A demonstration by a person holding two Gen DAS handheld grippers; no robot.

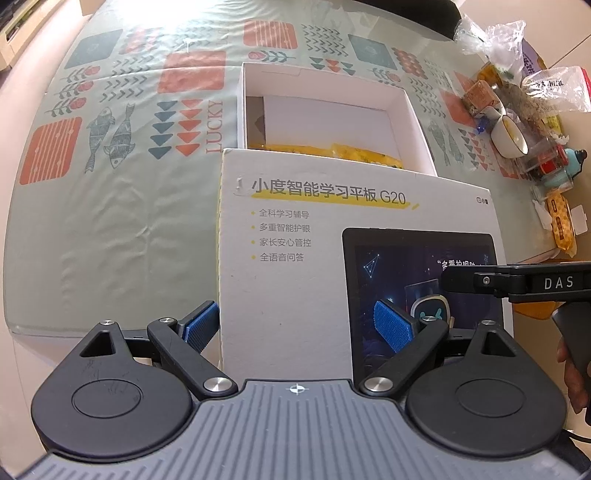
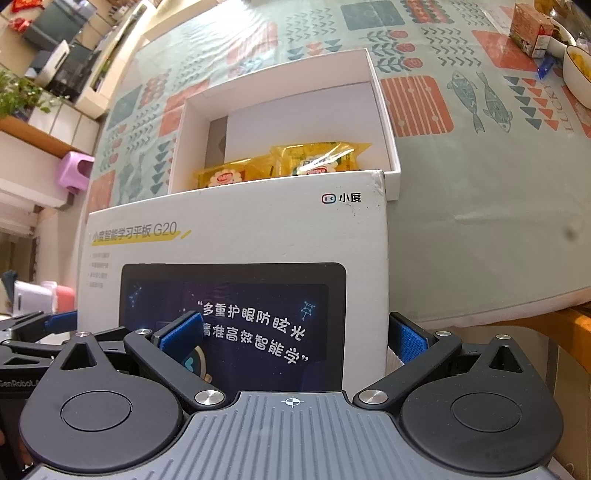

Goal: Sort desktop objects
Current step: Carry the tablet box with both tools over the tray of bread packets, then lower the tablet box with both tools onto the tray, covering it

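Two yellow snack packets (image 2: 284, 166) lie side by side in the near end of the open white cardboard box tray (image 2: 388, 122), which rests on the patterned tablecloth (image 2: 480, 206). Along the table's far right edge we see clutter: a small brown carton (image 1: 480, 94), a white bowl (image 1: 508, 138), crumpled clear plastic bags (image 1: 495, 33) and a teal toy (image 1: 565, 170). The white tablet-box lid (image 1: 314, 258), printed with a dark tablet picture, stands between us and the tray and hides its near wall. We count one lid, one tray, two packets.

Our left gripper (image 1: 299, 328) straddles the lid's left edge: one blue pad (image 1: 201, 325) sits outside the edge, the other lies over the printed face, and we cannot tell whether they press on it. Our right gripper (image 2: 291, 339) straddles the lid's right edge the same way, one blue pad (image 2: 408, 341) outside, one over the picture; its grip also cannot be judged
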